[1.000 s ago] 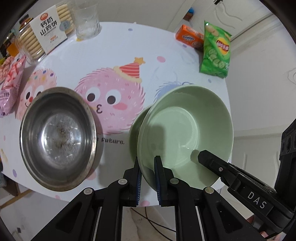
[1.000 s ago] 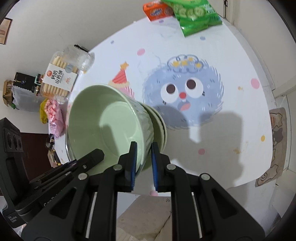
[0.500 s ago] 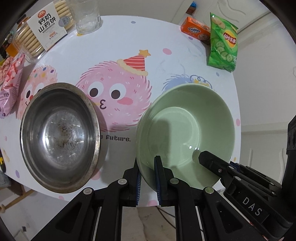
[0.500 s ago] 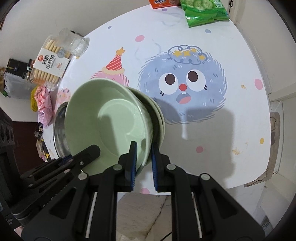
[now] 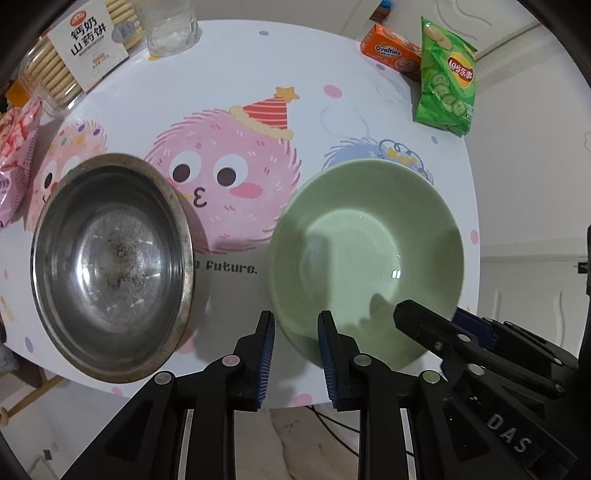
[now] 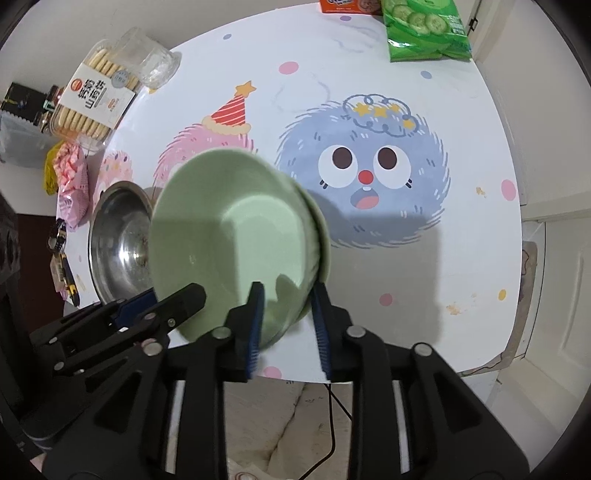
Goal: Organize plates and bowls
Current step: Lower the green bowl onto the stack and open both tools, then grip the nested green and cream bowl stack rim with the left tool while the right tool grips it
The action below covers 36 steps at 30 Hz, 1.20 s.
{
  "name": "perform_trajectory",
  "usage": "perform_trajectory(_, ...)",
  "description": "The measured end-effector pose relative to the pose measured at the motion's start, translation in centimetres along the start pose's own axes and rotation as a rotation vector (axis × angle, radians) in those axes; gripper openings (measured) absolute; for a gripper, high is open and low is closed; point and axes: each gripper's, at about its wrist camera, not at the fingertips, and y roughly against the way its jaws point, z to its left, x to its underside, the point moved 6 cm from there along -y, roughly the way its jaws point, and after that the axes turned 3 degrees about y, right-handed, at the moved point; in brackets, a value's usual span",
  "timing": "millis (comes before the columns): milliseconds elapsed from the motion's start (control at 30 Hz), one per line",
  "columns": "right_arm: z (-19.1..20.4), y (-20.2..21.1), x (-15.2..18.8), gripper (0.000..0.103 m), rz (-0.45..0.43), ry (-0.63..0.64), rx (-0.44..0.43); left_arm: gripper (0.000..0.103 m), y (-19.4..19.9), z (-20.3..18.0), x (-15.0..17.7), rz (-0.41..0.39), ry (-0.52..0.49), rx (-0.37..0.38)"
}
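A pale green bowl point(image 5: 365, 251) sits nested in a second green dish, whose rim point(image 6: 325, 240) shows at its right in the right wrist view. It also shows in the right wrist view point(image 6: 236, 236). My left gripper point(image 5: 295, 332) is open, its jaws astride the bowl's near rim without clamping. My right gripper point(image 6: 286, 306) is open too, astride the near right rim. A steel bowl point(image 5: 110, 266) stands to the left of the green bowl.
On the cartoon tablecloth point(image 5: 229, 110) are a biscuit box point(image 5: 85, 40), a glass point(image 5: 170, 26), an orange Ovaltine box point(image 5: 391, 55), a green chip bag point(image 5: 447, 81) and a pink snack pack point(image 5: 14, 144). The table's near edge is just below both grippers.
Both grippers held the green bowl by its rim and lowered it onto the green dish. Both have now opened and let go of the rim.
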Motion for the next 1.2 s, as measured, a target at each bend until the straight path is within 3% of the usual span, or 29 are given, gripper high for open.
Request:
perform_trajectory(133, -0.3, 0.4, 0.2, 0.035, -0.009, -0.02, -0.021, 0.033, 0.1, 0.4, 0.1, -0.006, 0.014, 0.013)
perform_trajectory(200, -0.6, 1.1, 0.2, 0.056, -0.029, -0.03, -0.037, 0.051, 0.3, 0.6, 0.2, -0.009, 0.03, 0.027)
perform_trajectory(300, -1.4, 2.5, 0.1, 0.072, -0.074, -0.044, -0.056, 0.08, 0.9, 1.0, 0.1, -0.021, 0.057, 0.074)
perform_trajectory(467, -3.1, 4.3, 0.3, 0.091, -0.137, -0.086, -0.129, 0.088, 1.3, 1.0, 0.3, -0.034, 0.08, 0.136)
perform_trajectory(567, -4.3, 4.5, 0.5, 0.103, -0.164, -0.136, -0.209, 0.102, 1.1, 0.6, 0.9, -0.027, 0.08, 0.168)
perform_trajectory(700, -5.8, 4.0, 0.6, 0.103, -0.178, -0.195, -0.257, 0.103, 0.4, 0.1, 1.6, -0.042, 0.052, 0.166)
perform_trajectory(867, -5.5, 2.6, 0.2, 0.103, -0.158, -0.172, -0.272, 0.103, -0.6, -0.3, 1.5, -0.034, 0.077, 0.186)
perform_trajectory(1133, -4.5, -1.0, -1.4, 0.103, -0.087, -0.114, -0.213, 0.103, -2.9, 0.3, 1.1, -0.017, 0.138, 0.178)
perform_trajectory(1200, -4.5, -1.9, -1.7, 0.103, -0.064, -0.116, -0.237, 0.103, -3.4, 0.8, 0.9, -0.013, 0.159, 0.159)
